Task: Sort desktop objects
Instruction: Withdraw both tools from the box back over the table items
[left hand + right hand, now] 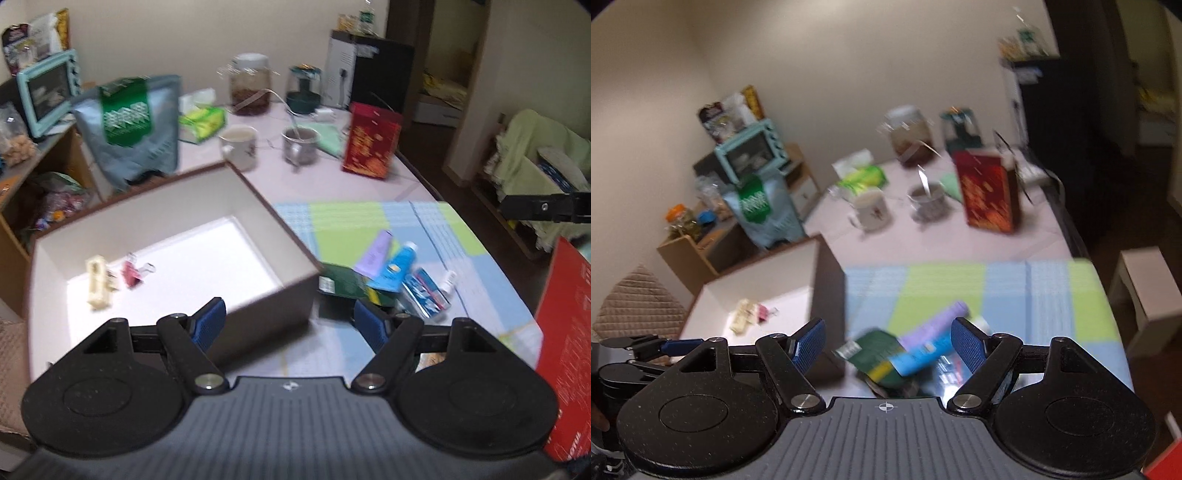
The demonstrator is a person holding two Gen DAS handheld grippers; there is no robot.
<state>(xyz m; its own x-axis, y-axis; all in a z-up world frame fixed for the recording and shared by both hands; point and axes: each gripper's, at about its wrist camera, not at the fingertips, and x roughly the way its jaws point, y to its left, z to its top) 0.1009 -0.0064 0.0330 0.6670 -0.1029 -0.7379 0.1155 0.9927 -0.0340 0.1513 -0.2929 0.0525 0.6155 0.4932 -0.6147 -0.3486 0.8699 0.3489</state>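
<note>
Box: I see it on the counter's left, open-topped, with a cream clip and a pink binder clip lying inside.
Left gripper: my fingers are spread wide with nothing between them, over the box's near right corner.
Pile: just right of the box, on the checked mat, lie a green packet, a purple tube, a blue tube and a toothpaste box, partly overlapping.
Tube axes: both run from near-left up to far-right.
Right gripper: fingers also spread, empty, the pile straight ahead and below.
Nearer hand: I judge the right; the pile sits ahead-right of the left.
</note>
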